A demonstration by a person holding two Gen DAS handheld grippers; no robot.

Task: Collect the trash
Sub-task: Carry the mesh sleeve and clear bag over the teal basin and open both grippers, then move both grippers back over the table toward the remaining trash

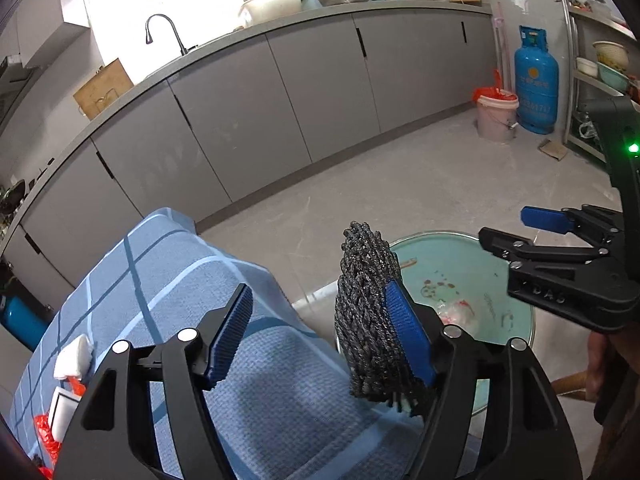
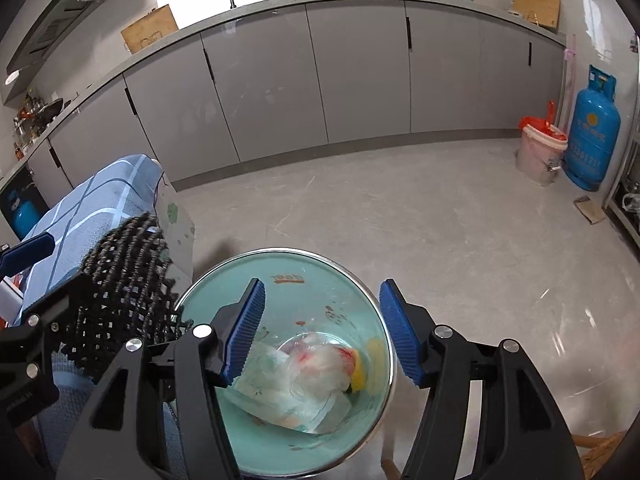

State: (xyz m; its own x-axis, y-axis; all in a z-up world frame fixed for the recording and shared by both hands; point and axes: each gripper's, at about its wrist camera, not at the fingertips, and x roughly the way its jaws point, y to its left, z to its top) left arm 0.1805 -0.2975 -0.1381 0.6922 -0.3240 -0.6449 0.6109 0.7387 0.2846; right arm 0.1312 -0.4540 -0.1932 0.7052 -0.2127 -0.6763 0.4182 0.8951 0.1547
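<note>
Hovering your right tool (image 2: 322,328) over the bin (image 2: 360,300), you're holding it open and empty; wrappers (image 2: 304,384) lie directly beneath. Your left tool (image 1: 320,340) is gaping, a dark knitted scrubber (image 1: 368,312) clinging upright against its right pad, beside the bin.

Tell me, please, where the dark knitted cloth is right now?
The dark knitted cloth rests against the left gripper's right finger, between the blue checked cloth and the teal bin.
</note>
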